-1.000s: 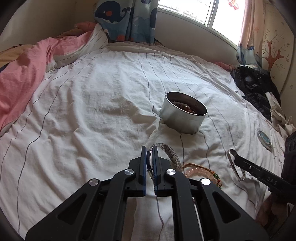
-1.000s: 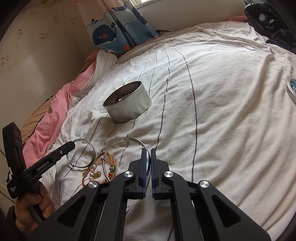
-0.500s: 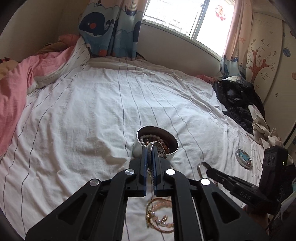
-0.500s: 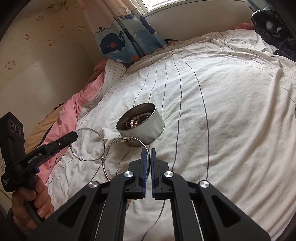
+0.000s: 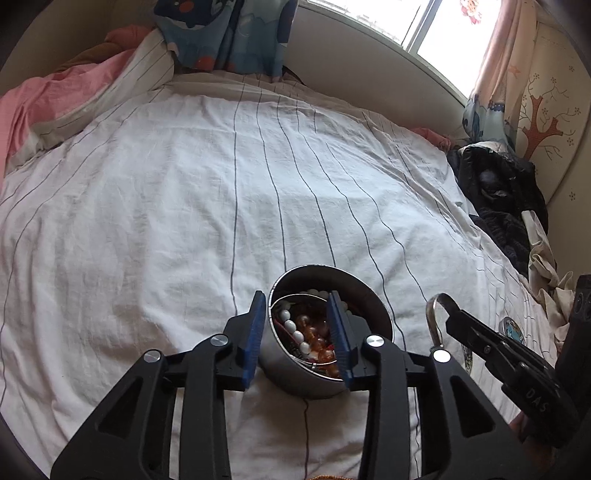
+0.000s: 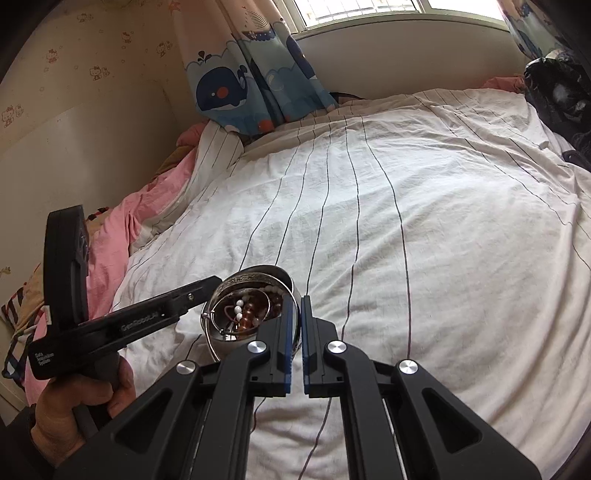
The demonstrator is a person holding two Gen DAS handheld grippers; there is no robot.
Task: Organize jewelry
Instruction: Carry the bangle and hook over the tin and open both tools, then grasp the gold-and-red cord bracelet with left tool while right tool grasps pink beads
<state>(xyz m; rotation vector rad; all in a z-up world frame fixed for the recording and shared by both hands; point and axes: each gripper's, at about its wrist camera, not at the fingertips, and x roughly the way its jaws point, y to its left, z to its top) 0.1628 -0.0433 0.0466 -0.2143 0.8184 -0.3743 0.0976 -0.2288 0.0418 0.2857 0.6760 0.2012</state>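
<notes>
bangle (image 5: 295, 300) now in tin (image 5: 325, 373), below left tongs (image 5: 297, 334)

White bedsheet with thin dark stripes (image 5: 184, 206); crumpled pink quilt (image 6: 147, 206); blue whale-print curtain (image 6: 236, 88); heap of black clothing (image 5: 498, 192); tree-patterned wall panel (image 5: 546, 110); bright window (image 5: 436, 22).

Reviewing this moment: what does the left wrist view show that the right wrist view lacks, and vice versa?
Left wrist only: a small round disc and the tree decal. Right wrist only: the hand holding the left gripper, whose jaws have just been opening with nothing pinched. Both: the bead-filled tin and the right gripper shut on a bangle.
</notes>
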